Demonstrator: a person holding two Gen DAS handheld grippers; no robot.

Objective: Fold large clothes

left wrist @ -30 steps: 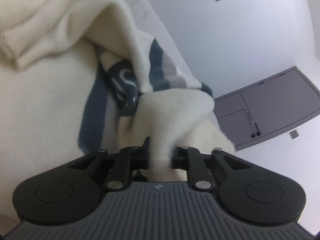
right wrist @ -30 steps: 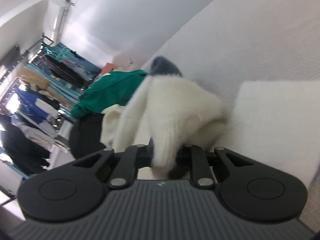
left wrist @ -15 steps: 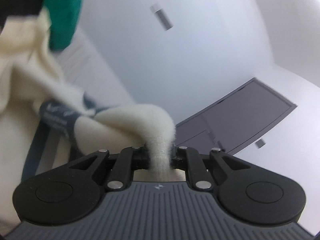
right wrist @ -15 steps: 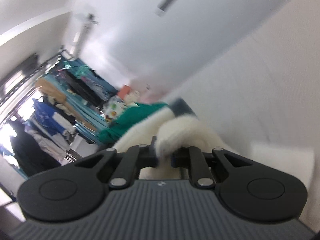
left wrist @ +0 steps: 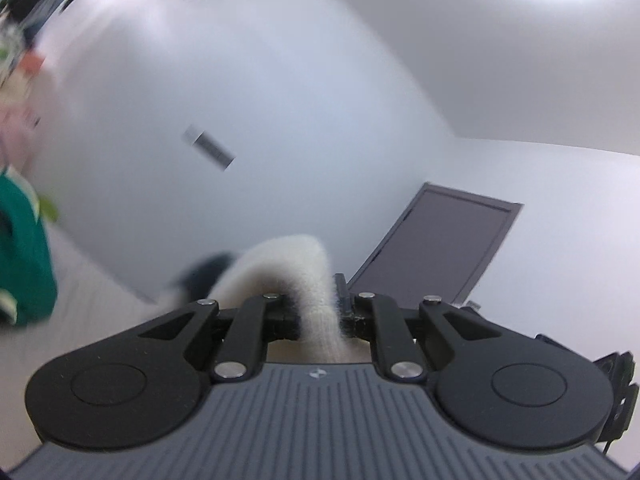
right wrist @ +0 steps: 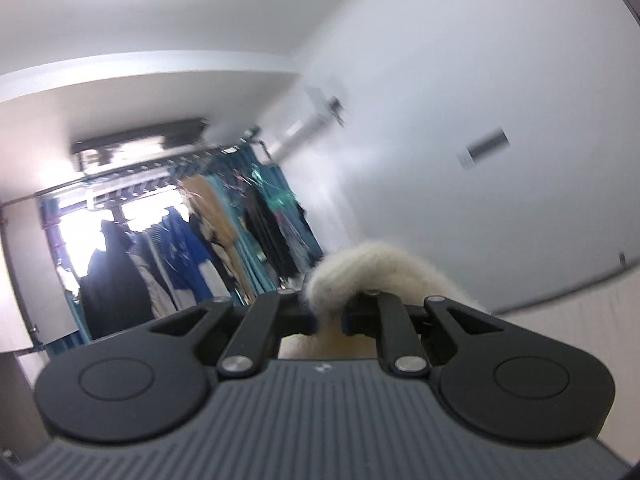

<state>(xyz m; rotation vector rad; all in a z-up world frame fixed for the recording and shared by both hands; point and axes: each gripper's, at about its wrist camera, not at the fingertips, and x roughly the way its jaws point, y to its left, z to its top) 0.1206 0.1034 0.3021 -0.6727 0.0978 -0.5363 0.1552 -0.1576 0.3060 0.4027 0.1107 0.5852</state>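
Between the narrowed fingers of the left gripper (left wrist: 320, 312) and right gripper (right wrist: 328, 316), a cream fleece garment (left wrist: 296, 264) is pinched and raised toward the ceiling, so folding is judged barely begun.

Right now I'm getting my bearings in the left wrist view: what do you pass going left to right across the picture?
green garment → dark blue patch of fabric → cream sweater pinched in the left gripper → grey door

Cream fuzzy sweater (left wrist: 298, 276) w/ navy patch, green garment (left wrist: 22, 256), black tongs (left wrist: 318, 316), grey door (left wrist: 440, 252)
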